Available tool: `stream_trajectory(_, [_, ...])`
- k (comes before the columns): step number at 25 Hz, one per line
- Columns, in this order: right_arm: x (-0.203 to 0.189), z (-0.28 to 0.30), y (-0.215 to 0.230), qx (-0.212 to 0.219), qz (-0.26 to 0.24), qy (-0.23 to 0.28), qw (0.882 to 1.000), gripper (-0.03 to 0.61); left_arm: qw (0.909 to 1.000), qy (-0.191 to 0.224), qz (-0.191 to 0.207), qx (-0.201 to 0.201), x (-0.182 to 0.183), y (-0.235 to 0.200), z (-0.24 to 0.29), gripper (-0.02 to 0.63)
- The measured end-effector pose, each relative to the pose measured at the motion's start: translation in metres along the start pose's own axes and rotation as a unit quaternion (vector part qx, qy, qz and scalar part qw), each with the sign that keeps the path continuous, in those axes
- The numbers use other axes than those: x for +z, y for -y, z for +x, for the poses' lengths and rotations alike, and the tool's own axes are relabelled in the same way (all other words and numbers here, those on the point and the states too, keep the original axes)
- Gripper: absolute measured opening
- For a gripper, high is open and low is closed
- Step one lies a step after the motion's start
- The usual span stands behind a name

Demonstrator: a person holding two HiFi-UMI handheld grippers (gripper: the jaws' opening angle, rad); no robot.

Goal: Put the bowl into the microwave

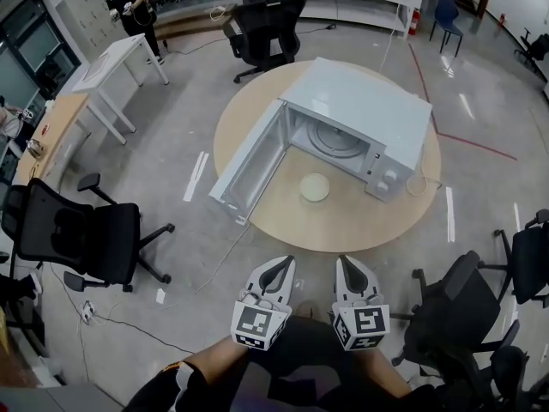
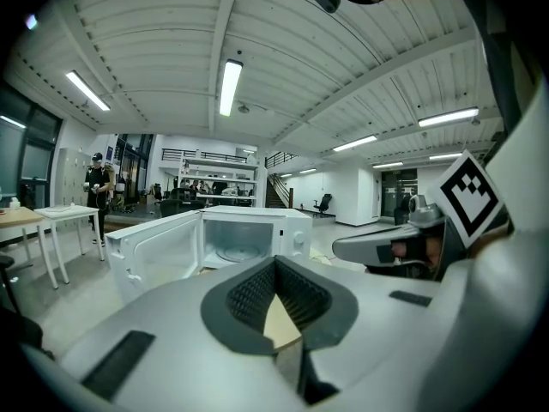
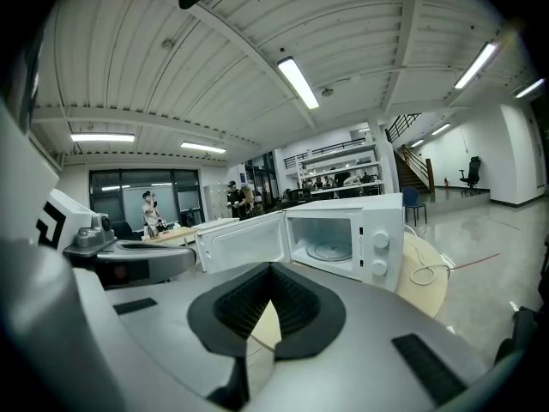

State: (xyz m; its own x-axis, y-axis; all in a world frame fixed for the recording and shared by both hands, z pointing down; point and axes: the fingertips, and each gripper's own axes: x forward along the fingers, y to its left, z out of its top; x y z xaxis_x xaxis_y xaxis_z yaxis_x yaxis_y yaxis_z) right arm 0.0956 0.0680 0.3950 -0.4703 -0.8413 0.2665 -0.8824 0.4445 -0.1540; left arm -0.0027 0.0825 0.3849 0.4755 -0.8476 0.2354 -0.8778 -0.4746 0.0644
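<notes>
On the round wooden table (image 1: 257, 110) stands a white microwave (image 1: 369, 114) with its door (image 1: 250, 161) swung wide to the left, the glass turntable (image 1: 334, 140) showing inside. A pale cream bowl (image 1: 315, 186) rests on the table just in front of the opening. My left gripper (image 1: 281, 264) and right gripper (image 1: 345, 263) hang side by side off the table's near edge, well short of the bowl, both shut and holding nothing. The microwave (image 2: 244, 234) shows beyond the left gripper (image 2: 279, 303), and the microwave (image 3: 343, 230) beyond the right gripper (image 3: 266, 312). Both gripper views hide the bowl.
A white cable (image 1: 418, 183) loops on the table right of the microwave. Black office chairs stand at the left (image 1: 81, 234), at the right (image 1: 455, 307) and behind the table (image 1: 266, 28). A white desk (image 1: 120, 58) and a person (image 1: 133, 3) are far left.
</notes>
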Motion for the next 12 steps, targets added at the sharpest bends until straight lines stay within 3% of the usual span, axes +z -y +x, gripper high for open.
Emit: stream_trajectory(12, [-0.003, 0.011, -0.001, 0.003, 0.0, -0.01, 1.0, 0.015, 1.0, -0.006, -0.004, 0.001, -0.005, -0.008, 0.008, 0.046])
